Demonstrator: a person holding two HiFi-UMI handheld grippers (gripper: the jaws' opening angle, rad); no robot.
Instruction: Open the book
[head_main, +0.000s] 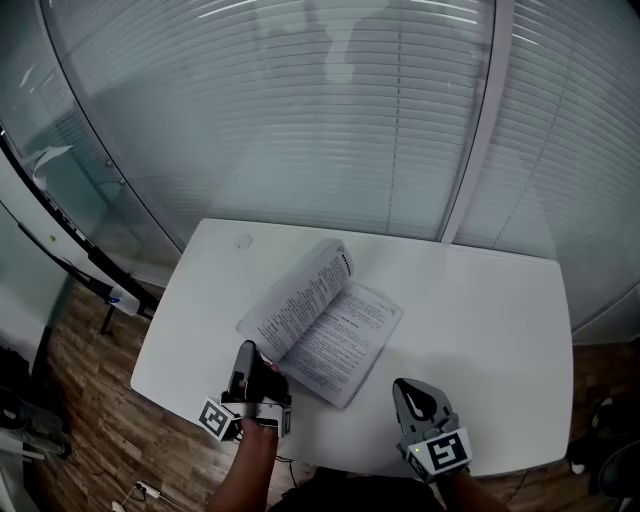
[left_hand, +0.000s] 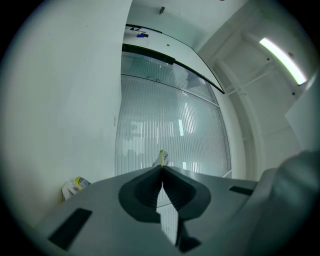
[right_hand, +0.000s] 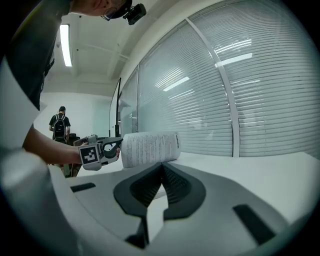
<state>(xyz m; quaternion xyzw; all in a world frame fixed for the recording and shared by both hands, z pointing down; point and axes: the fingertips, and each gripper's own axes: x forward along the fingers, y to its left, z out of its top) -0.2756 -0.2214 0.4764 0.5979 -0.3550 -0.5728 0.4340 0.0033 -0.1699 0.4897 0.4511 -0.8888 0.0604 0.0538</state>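
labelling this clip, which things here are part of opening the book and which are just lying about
For the job: book, left tool, right tool, table.
Just about: window blinds, wooden floor, person in the background.

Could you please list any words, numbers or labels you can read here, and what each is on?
Pages of the book: printed lines, too small and blurred to read.
Marker squares on the left gripper and right gripper: black-and-white patterns, no letters.
Nothing else carries text.
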